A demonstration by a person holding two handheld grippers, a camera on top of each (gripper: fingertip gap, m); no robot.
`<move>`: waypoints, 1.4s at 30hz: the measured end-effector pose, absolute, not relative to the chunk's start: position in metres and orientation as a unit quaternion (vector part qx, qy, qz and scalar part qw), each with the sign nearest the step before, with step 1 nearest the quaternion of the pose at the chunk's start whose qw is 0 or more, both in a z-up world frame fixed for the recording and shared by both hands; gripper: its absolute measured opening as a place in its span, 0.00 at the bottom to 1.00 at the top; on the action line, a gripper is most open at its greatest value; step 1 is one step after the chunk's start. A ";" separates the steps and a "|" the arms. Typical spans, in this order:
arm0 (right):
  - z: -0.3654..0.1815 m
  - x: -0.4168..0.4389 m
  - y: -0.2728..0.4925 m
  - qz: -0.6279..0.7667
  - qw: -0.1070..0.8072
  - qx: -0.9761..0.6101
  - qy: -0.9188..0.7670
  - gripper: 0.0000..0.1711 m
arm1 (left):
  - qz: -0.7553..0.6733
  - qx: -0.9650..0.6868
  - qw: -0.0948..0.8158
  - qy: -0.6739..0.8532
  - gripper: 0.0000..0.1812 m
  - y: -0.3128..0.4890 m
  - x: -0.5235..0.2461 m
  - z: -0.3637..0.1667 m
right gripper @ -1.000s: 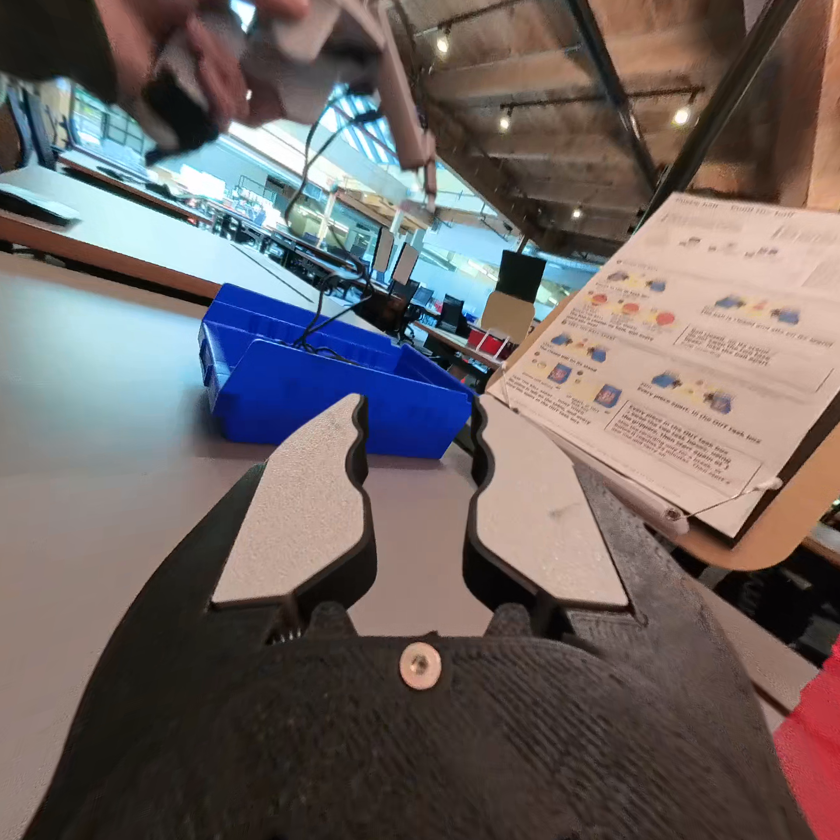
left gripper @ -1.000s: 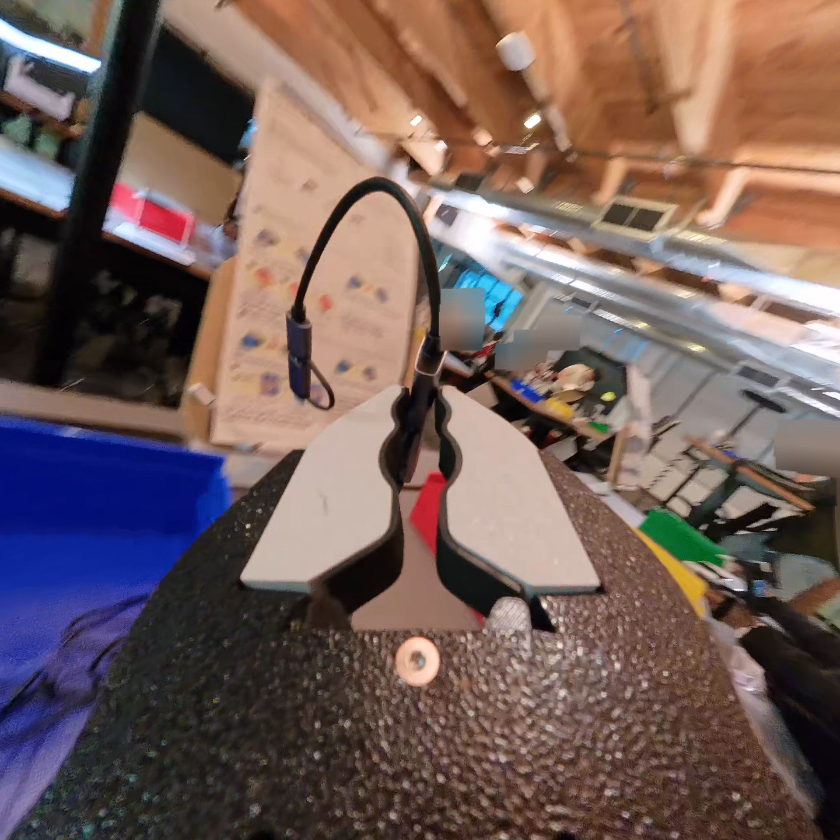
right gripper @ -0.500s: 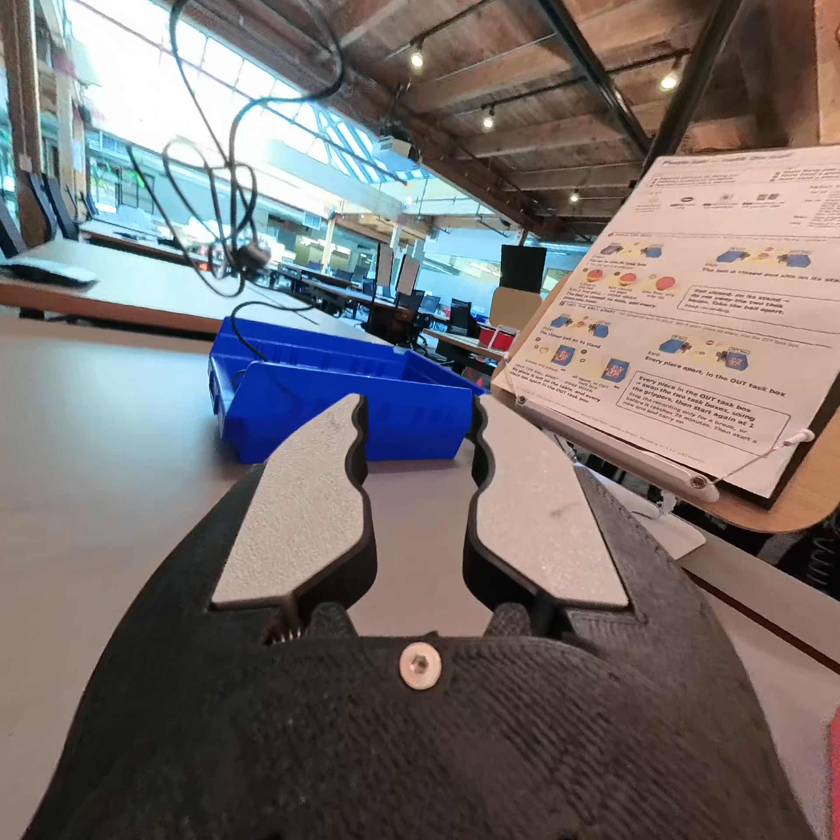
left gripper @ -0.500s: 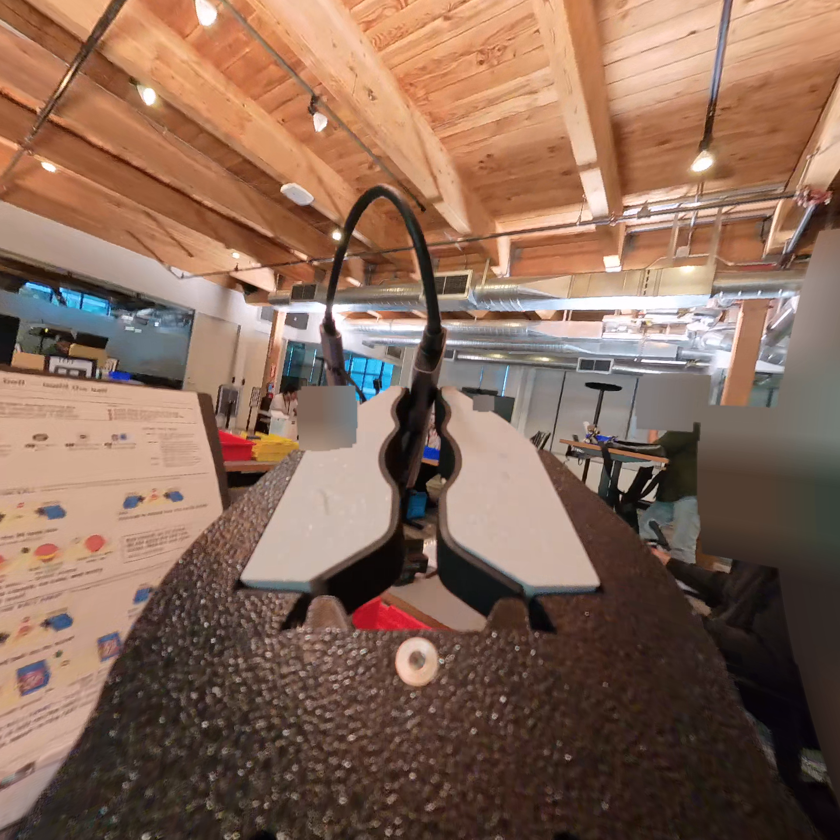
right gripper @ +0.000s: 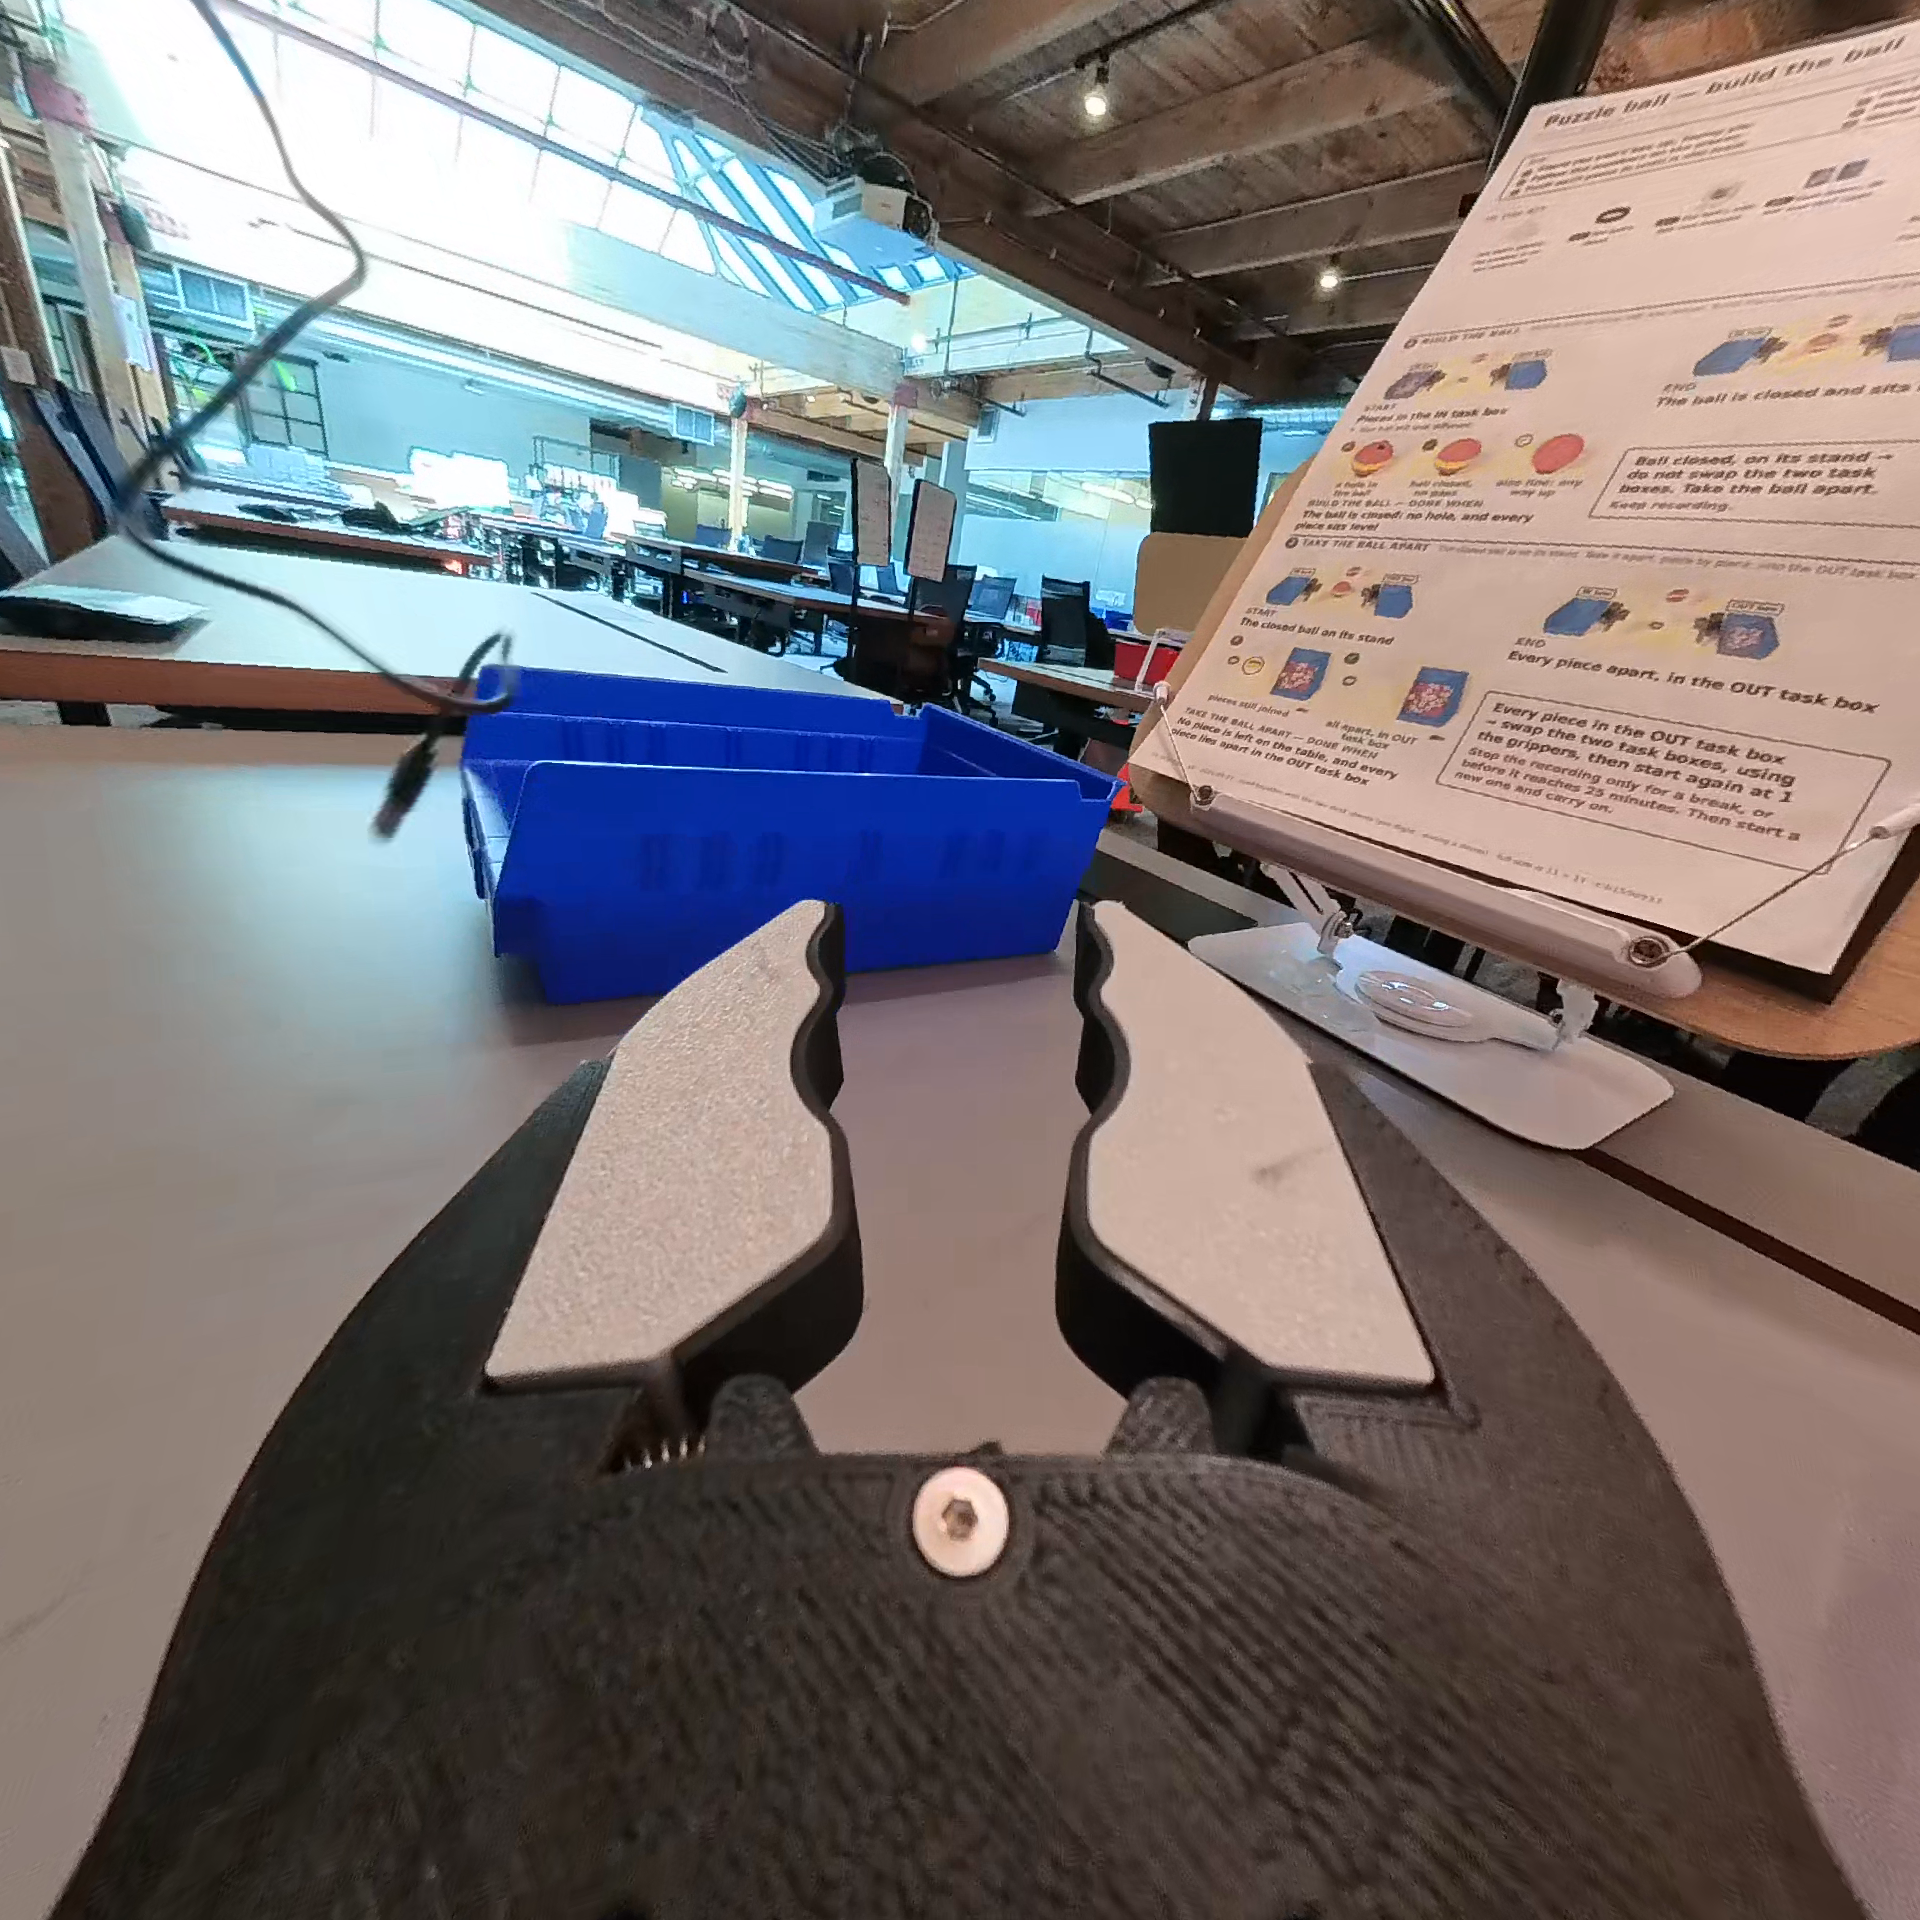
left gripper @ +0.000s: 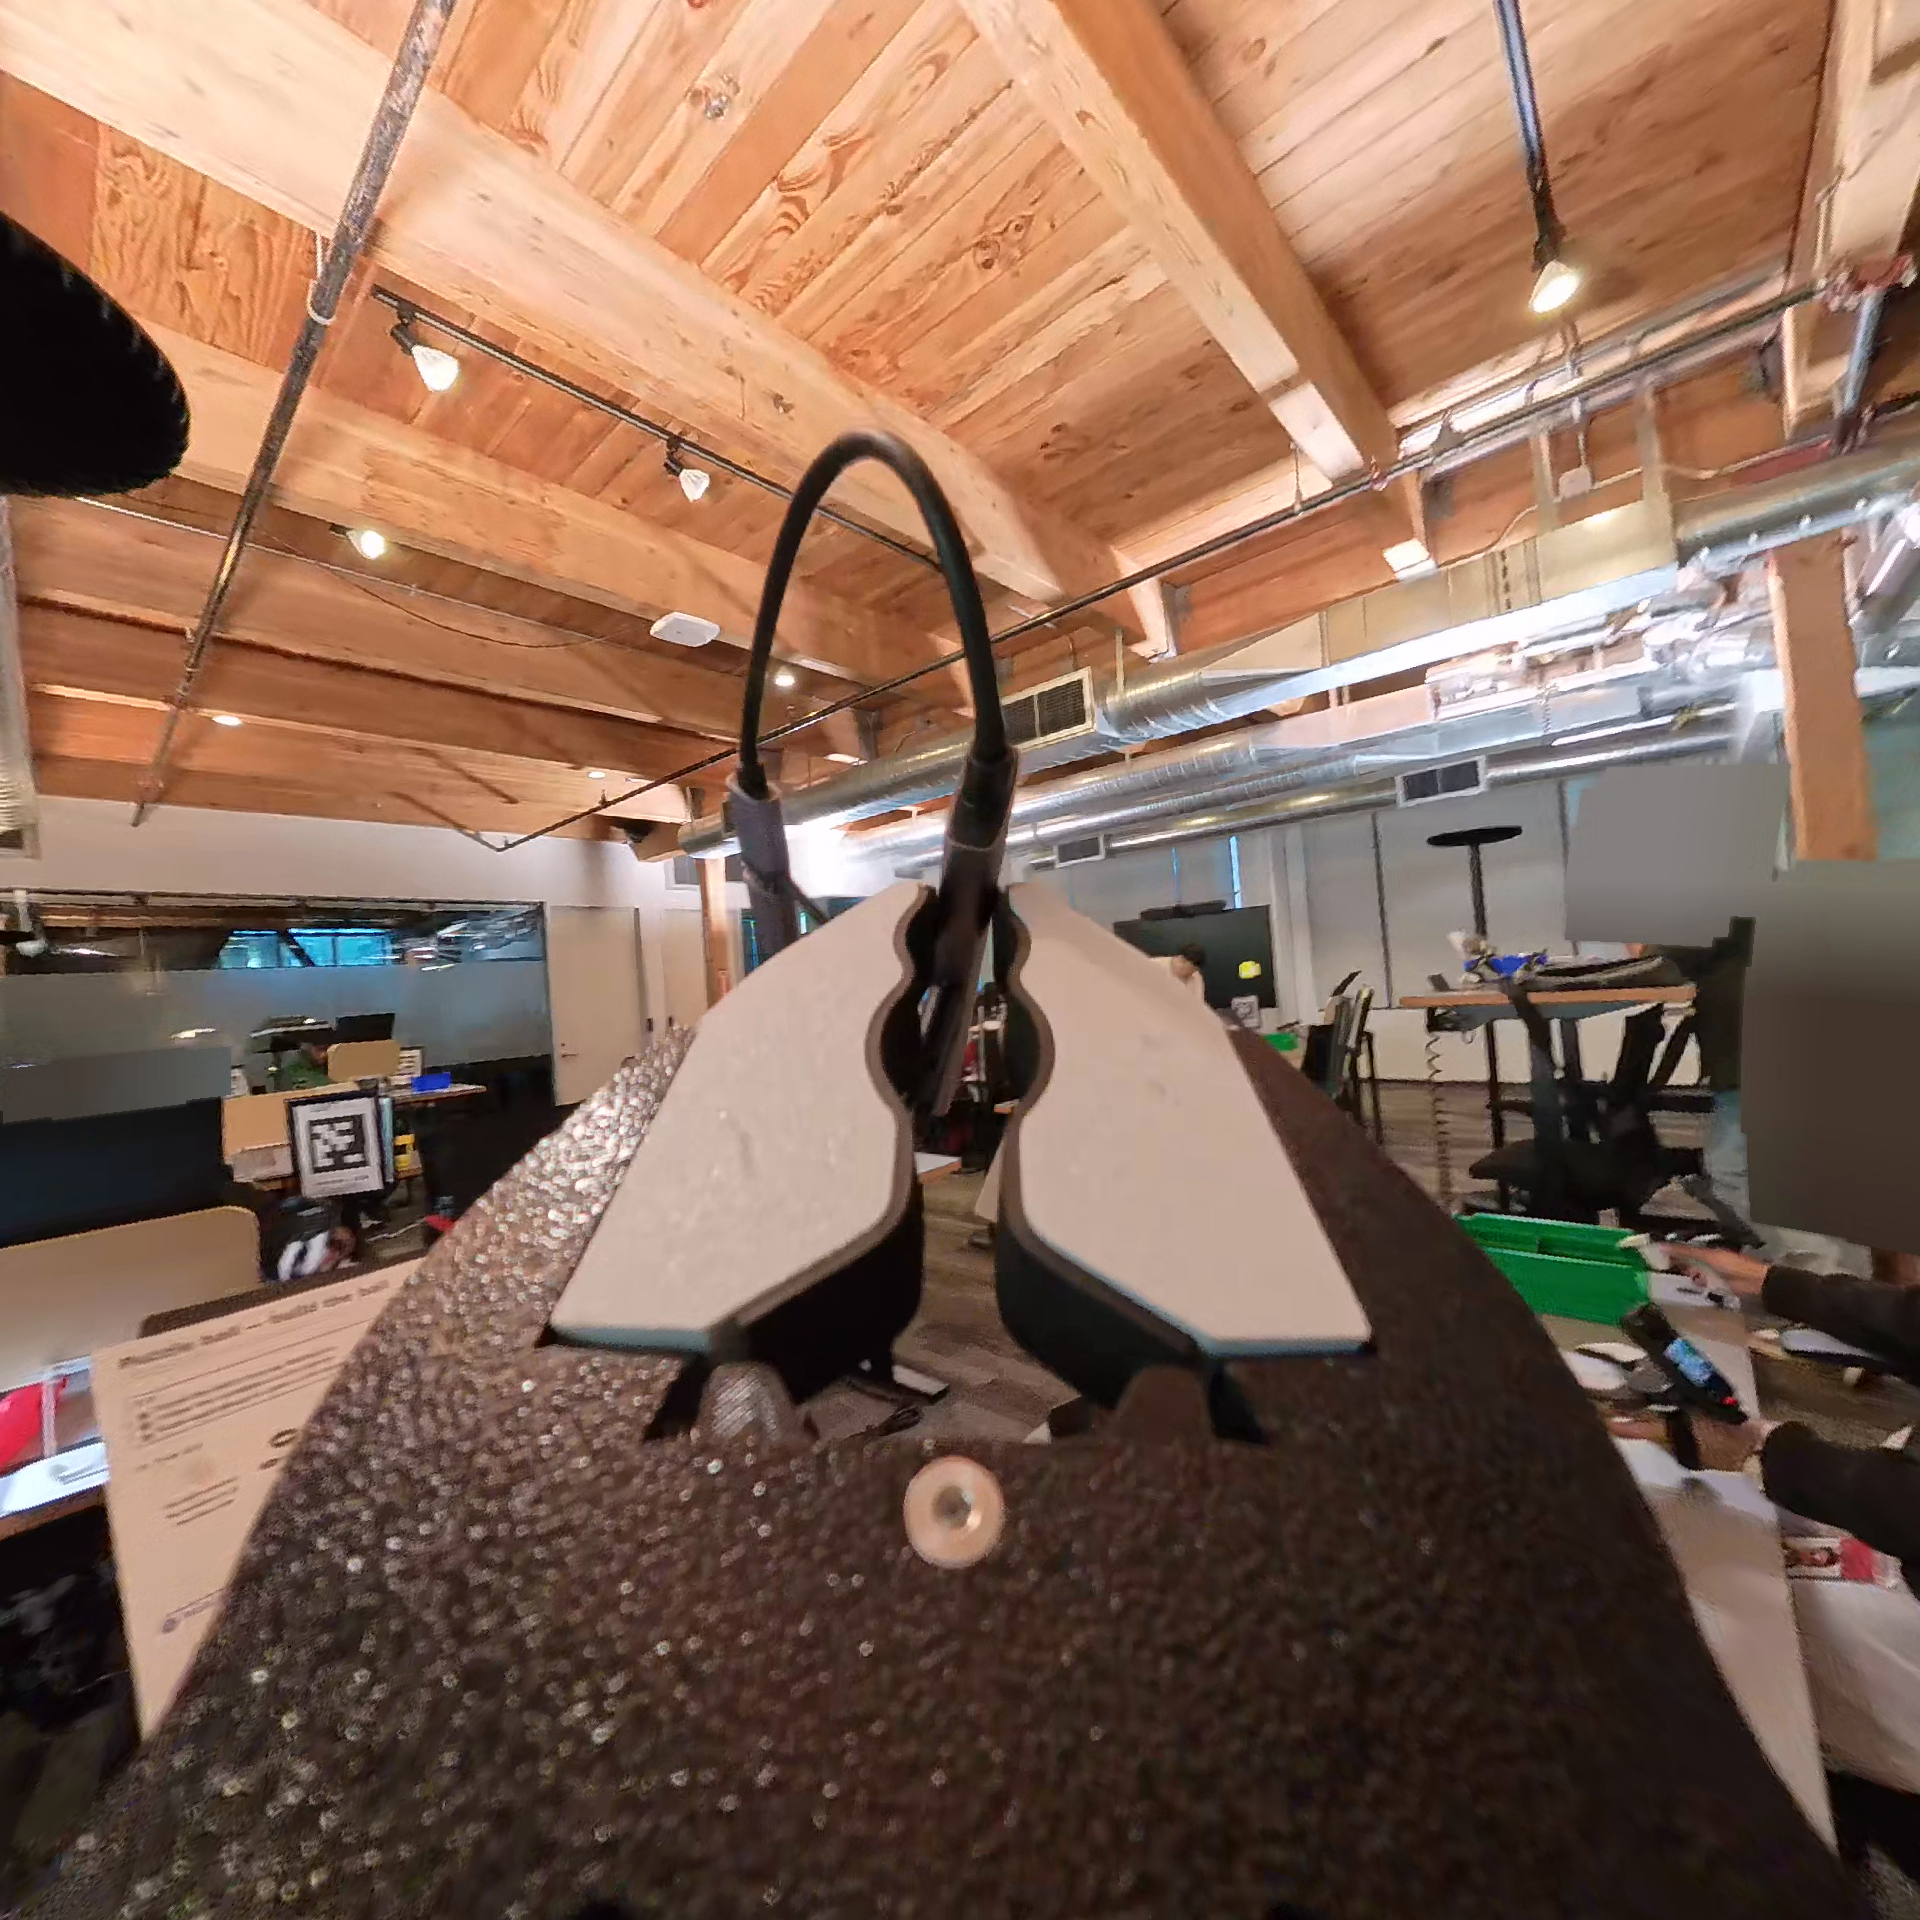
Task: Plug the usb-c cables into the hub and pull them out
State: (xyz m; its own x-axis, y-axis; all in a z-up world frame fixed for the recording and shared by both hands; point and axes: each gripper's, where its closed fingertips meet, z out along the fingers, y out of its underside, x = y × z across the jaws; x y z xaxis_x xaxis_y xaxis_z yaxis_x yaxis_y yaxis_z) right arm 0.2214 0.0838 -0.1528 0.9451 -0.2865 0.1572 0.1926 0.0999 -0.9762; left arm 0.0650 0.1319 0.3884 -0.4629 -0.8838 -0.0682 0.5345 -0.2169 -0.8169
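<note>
Since a second ago the left gripper [left gripper: 961, 997] has swung up and around, so the blue bin that filled its lower left view has given way to wooden ceiling and open office. In the right wrist view the hand overhead is gone, and only a thin black cable [right gripper: 260, 468] trails down from above.

Largest in sight, the grey tabletop [right gripper: 208, 1039] carries the blue bin [right gripper: 790, 831], which sits just ahead of the right gripper [right gripper: 951, 971]. Beside the bin, to the right, an instruction sheet on a stand [right gripper: 1621, 582] leans back. That gripper rests low over the tabletop, jaws apart, holding nothing. The left one is clamped on the hub [left gripper: 961, 935], a slim dark body gripped near the fingertips. Its short black lead [left gripper: 883, 540] arches upward and down to a connector [left gripper: 758, 842] at left. The thin cable's loose plug [right gripper: 400, 795] dangles left of the bin, above the tabletop.
</note>
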 end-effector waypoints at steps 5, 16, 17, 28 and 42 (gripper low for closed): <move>-0.149 0.220 0.082 -0.157 0.748 -0.644 0.037 0.25 | -0.742 -0.224 0.459 0.434 0.05 0.117 0.076 0.369; -0.114 0.237 0.050 -0.218 0.789 -0.570 0.073 0.23 | -0.724 -0.399 0.326 0.458 0.05 0.118 0.188 0.177; -0.111 0.238 0.048 -0.231 0.788 -0.566 0.072 0.22 | -0.727 -0.418 0.304 0.452 0.05 0.120 0.195 0.155; -0.112 0.200 0.070 -0.316 0.746 -0.583 -0.066 0.29 | -0.715 -0.559 0.080 0.411 0.05 0.100 0.195 -0.089; -0.139 0.175 0.087 -0.192 0.735 -0.638 -0.123 0.14 | -0.731 -0.538 0.032 0.419 0.05 0.103 0.164 -0.112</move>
